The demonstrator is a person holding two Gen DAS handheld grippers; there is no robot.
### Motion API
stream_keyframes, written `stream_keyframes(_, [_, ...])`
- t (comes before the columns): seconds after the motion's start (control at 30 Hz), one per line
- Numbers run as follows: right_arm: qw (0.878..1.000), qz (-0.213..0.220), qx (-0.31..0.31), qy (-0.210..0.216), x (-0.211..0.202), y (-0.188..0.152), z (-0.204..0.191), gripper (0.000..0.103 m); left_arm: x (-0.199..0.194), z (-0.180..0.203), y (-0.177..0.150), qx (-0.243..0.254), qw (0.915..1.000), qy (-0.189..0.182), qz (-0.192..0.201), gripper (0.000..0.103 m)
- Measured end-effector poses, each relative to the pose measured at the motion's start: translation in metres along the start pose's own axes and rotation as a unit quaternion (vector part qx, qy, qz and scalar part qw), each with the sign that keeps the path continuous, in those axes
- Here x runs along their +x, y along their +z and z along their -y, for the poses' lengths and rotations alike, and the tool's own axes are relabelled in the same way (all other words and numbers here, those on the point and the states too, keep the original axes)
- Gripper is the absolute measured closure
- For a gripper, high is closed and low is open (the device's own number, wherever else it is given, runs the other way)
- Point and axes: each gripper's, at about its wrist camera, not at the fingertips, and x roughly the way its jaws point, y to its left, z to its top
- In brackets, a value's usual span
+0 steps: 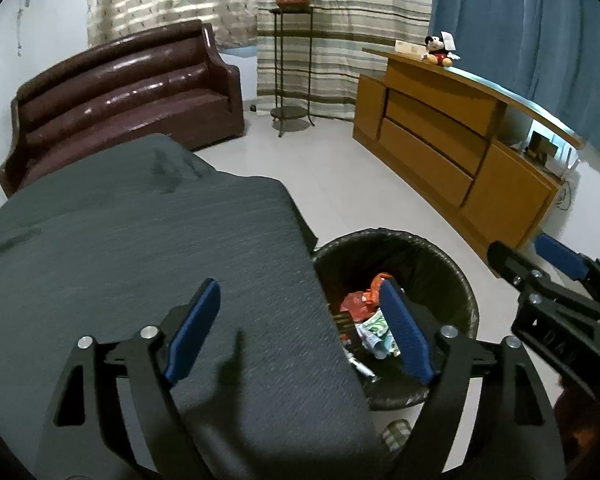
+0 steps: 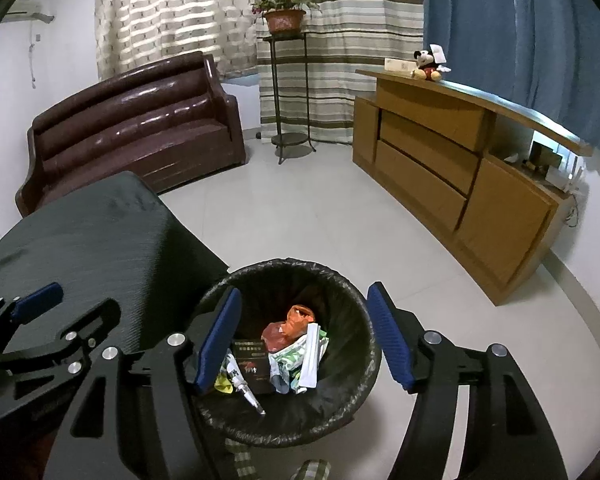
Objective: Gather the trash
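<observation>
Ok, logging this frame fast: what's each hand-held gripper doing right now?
Left hand-held gripper: open, holding nothing, over the grey table edge.
Right hand-held gripper: open, holding nothing, above the trash bin.

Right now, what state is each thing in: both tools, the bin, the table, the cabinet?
Left tool: open, empty, over the table edge.
Right tool: open, empty, above the bin.
Bin: upright on the floor, black liner in, trash at the bottom, far from full.
Table: covered by a dark cloth, nothing on the visible part.
Cabinet: drawers and door shut.
</observation>
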Motion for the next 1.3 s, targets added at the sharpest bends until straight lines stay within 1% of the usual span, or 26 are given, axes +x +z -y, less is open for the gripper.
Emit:
stream_keyframes(0.1, [1.000, 0.006, 0.003, -0.001, -0.009, -0.003, -0.002, 0.035, -0.012, -0.005, -0.005, -0.002, 1.0000, 0.005, 0.007, 0.023])
stream_keyframes(0.23, [1.000, 0.015, -0.005, -0.002, -0.021, -0.006, -0.009, 0.035, -0.026, -0.012, -0.011, -0.008, 0.9999, 0.005, 0.014, 0.023])
stream_keyframes(0.37, [1.000, 0.024, -0.008, -0.001, -0.034, -0.010, -0.016, 0.033, -0.042, -0.016, -0.016, -0.010, 0.9996, 0.014, 0.023, 0.017])
stream_keyframes(0.63, [0.999, 0.043, -0.020, 0.001, -0.056, -0.016, -0.027, 0.031, -0.073, -0.024, -0.023, -0.021, 0.9984, 0.018, 0.049, 0.016])
stream_keyframes(0.77, [0.999, 0.046, -0.020, 0.003, -0.064, -0.019, -0.030, 0.030, -0.085, -0.026, -0.026, -0.025, 0.9977, 0.025, 0.057, 0.014])
stream_keyframes(0.93, [0.998, 0.053, -0.019, 0.001, -0.074, -0.020, -0.032, 0.029, -0.096, -0.028, -0.030, -0.028, 0.9973, 0.024, 0.063, 0.014])
stream_keyframes(1.3, [0.998, 0.063, -0.019, -0.003, -0.080, -0.022, -0.030, 0.029, -0.100, -0.029, -0.032, -0.030, 0.9972, 0.021, 0.066, 0.014])
